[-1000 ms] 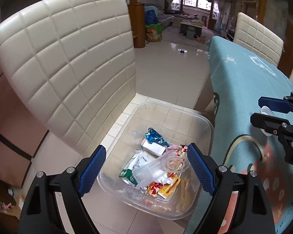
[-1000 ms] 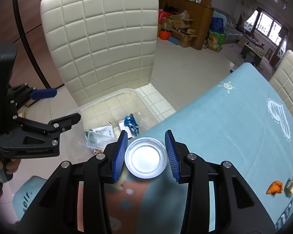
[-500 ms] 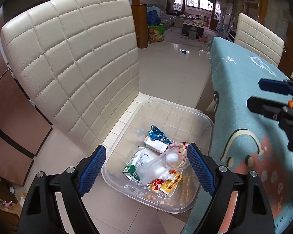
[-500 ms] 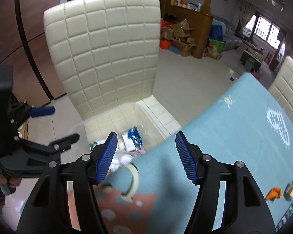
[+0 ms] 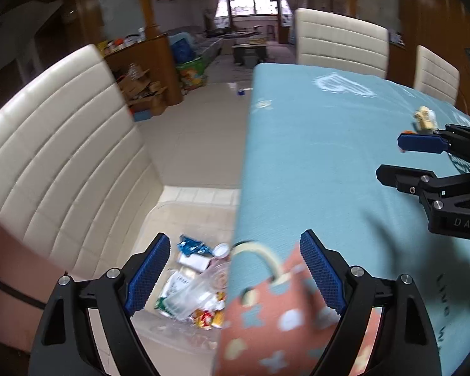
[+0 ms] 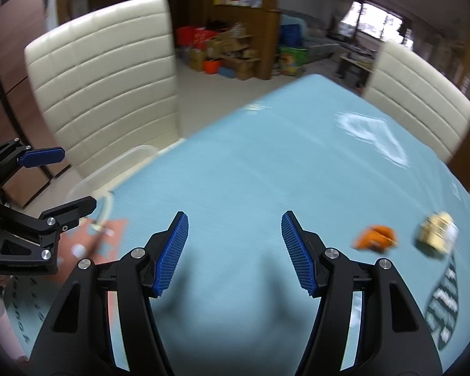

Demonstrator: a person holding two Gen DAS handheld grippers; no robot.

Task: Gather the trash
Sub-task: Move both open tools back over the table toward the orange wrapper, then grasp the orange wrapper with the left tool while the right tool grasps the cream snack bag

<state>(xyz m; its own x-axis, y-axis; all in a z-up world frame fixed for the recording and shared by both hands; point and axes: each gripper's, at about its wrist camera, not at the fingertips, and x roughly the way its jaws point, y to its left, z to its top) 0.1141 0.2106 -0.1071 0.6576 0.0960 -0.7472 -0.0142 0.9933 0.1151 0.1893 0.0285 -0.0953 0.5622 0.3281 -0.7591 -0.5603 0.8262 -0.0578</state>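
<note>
A clear plastic bin (image 5: 159,219) sits on the seat of a cream chair beside the table and holds several wrappers and a clear cup (image 5: 188,294). My left gripper (image 5: 235,269) is open and empty over the table's edge, above the bin. My right gripper (image 6: 233,244) is open and empty over the blue tablecloth. An orange scrap (image 6: 376,238) and a crumpled beige wrapper (image 6: 437,233) lie on the cloth to its right; the wrapper also shows in the left wrist view (image 5: 424,117). The bin's rim shows in the right wrist view (image 6: 109,169).
The cream chair back (image 5: 56,156) rises left of the bin. Two more cream chairs (image 5: 341,44) stand at the table's far side. The blue tablecloth (image 6: 266,163) has a salmon patterned patch (image 5: 282,322) at its near corner. Boxes clutter the floor beyond.
The right gripper opened and dropped the round clear lid into the bin, then swung right toward the scraps on the table. The left gripper swung right over the table edge.
</note>
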